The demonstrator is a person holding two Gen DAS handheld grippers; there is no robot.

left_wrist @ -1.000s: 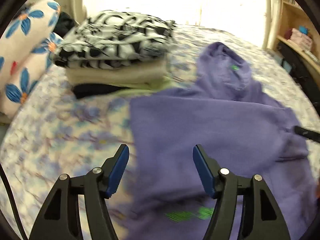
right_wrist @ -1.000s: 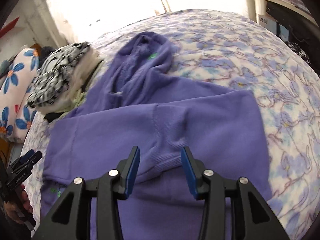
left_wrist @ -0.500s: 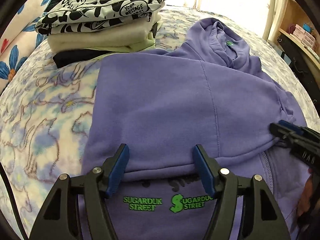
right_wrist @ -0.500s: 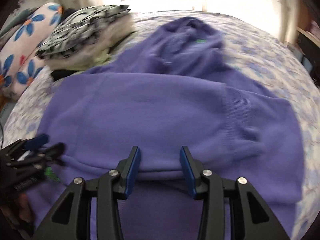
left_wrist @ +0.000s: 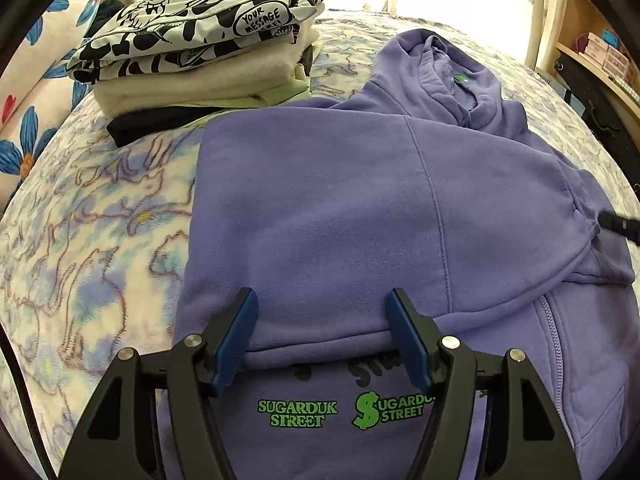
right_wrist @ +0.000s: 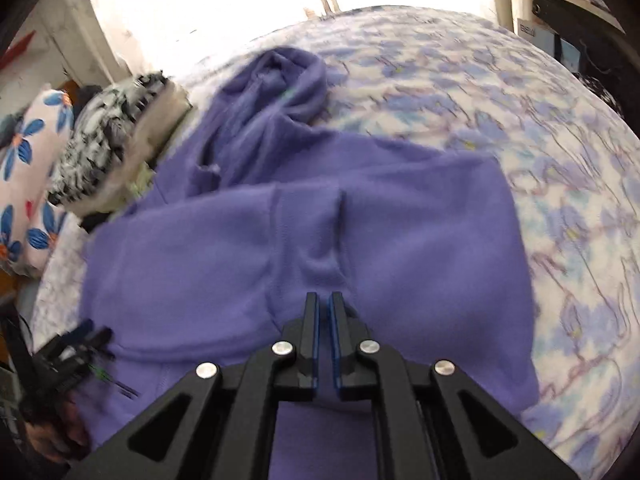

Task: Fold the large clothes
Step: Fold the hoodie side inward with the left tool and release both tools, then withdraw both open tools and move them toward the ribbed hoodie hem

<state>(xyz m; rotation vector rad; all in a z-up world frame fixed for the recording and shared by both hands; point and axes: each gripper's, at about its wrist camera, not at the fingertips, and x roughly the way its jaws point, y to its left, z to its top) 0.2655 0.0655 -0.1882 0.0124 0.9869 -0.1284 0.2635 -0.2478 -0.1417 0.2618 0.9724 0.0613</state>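
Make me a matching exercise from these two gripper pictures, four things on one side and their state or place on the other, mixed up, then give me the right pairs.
Things:
1. left gripper
2. right gripper
3. purple hoodie
4. black and white top

States or places:
A. on top of the pile of folded clothes
B. jaws nearly together, a fold of fabric pinched between them
C. spread on the bed, partly folded, green lettering showing
D. jaws wide apart over a folded edge

Pairs: 1-D, 2-B, 3-C, 4-A
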